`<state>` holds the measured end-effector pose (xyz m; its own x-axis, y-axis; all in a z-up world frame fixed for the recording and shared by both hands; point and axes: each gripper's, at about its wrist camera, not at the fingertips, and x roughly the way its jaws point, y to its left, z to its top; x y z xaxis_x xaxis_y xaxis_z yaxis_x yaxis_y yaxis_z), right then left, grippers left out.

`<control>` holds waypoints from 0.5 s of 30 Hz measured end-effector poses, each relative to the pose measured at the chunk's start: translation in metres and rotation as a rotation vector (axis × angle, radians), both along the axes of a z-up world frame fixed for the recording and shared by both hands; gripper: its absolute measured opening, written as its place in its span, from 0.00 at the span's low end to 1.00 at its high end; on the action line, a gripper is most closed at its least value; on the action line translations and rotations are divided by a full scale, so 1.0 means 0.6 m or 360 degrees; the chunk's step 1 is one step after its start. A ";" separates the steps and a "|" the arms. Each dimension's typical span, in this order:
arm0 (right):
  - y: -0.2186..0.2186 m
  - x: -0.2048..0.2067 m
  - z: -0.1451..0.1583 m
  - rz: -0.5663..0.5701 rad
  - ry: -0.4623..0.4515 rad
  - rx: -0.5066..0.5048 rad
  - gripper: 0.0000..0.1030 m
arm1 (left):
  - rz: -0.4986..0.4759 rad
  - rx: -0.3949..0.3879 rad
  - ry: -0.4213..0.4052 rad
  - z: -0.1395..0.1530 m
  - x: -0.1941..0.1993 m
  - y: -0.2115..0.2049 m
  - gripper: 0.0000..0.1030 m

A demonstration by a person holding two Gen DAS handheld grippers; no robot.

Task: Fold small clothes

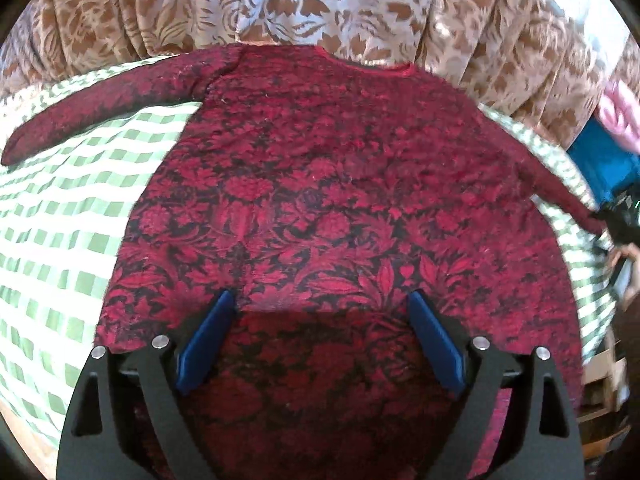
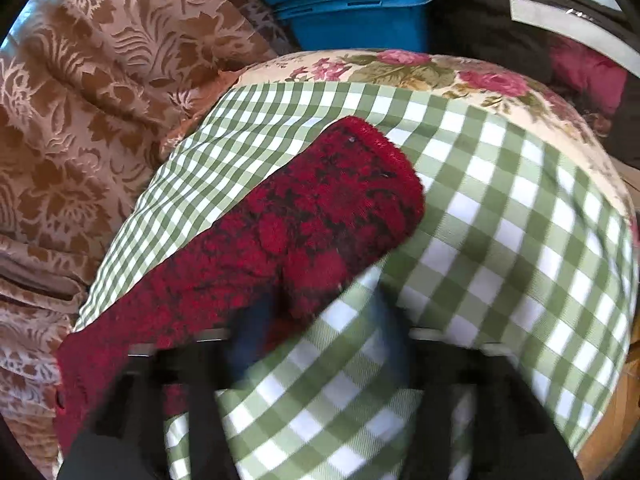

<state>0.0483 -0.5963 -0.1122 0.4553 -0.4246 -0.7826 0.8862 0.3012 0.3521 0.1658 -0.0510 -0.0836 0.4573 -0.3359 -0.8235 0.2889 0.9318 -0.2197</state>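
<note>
The red sweater (image 1: 340,184) is seen spread flat on the checked cloth (image 1: 80,216), sleeves out toward both side edges. Soft, limp knit is judged; cuffs and hem are best pinched. The left claw (image 1: 320,344) is held wide over the hem, nothing gripped. The right claw (image 2: 316,344), blurred, is parted beside the sleeve cuff (image 2: 360,184).

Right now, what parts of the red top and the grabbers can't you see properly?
- Red top: its bottom hem, in the left wrist view, is cut off by the lower edge and covered by the left gripper.
- Right gripper: its fingers, in the right wrist view, are smeared by motion blur.
- Sleeve: its shoulder end, right wrist view, runs off the lower left edge.
</note>
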 end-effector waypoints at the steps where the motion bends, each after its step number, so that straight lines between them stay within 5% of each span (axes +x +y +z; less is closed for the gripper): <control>1: 0.007 -0.005 0.008 -0.0024 0.0011 -0.0014 0.76 | 0.0025 -0.0046 -0.0010 0.010 0.000 0.013 0.83; 7: 0.104 0.037 0.084 0.0134 -0.0044 -0.0173 0.79 | 0.0288 -0.0169 -0.0140 0.057 0.016 0.122 0.83; 10: 0.208 0.133 0.104 0.0508 -0.0044 -0.0246 0.80 | 0.0484 -0.0264 -0.0084 0.046 0.036 0.207 0.83; 15: 0.392 0.297 0.081 0.1134 0.0054 -0.0322 0.80 | 0.0778 -0.0255 -0.0068 0.027 0.054 0.322 0.83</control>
<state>0.2264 -0.3611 -0.0637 0.6515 -0.1727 -0.7387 0.4611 0.8634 0.2048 0.1983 0.1422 -0.0675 0.6245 -0.1946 -0.7564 -0.1604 0.9159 -0.3681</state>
